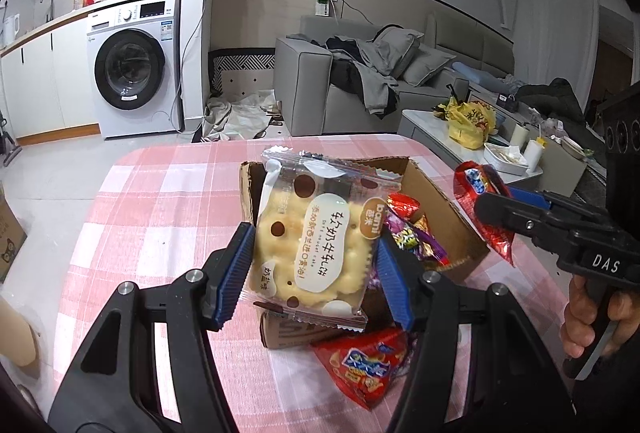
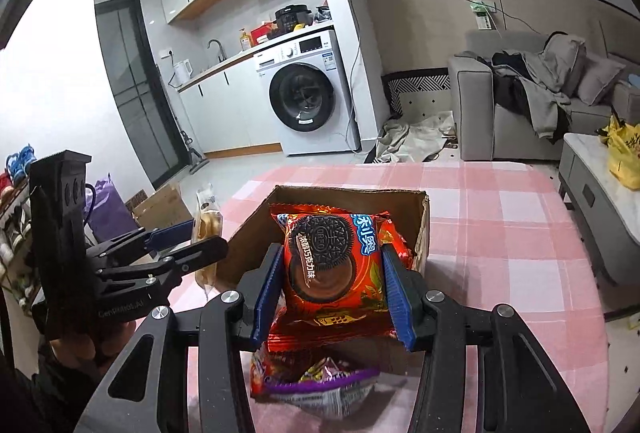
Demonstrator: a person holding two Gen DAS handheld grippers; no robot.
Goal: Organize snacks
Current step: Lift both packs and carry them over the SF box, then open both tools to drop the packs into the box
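Note:
My left gripper (image 1: 316, 269) is shut on a clear packet of yellow nougat crackers (image 1: 316, 241), held above an open cardboard box (image 1: 452, 217) on the pink checked tablecloth. My right gripper (image 2: 330, 289) is shut on a red Oreo packet (image 2: 332, 261), held over the same box (image 2: 248, 233). In the left wrist view the right gripper (image 1: 500, 209) comes in from the right with the red packet (image 1: 480, 201). In the right wrist view the left gripper (image 2: 200, 237) shows at the left with the cracker packet (image 2: 208, 221). Red and purple snack packets (image 1: 412, 233) lie in the box.
A red snack packet (image 1: 364, 365) lies on the table (image 1: 160, 233) in front of the box; red and purple packets (image 2: 316, 381) show under my right gripper. Beyond the table are a washing machine (image 1: 136, 69), a grey sofa (image 1: 360, 81) and a coffee table (image 1: 500, 137) with a yellow bag.

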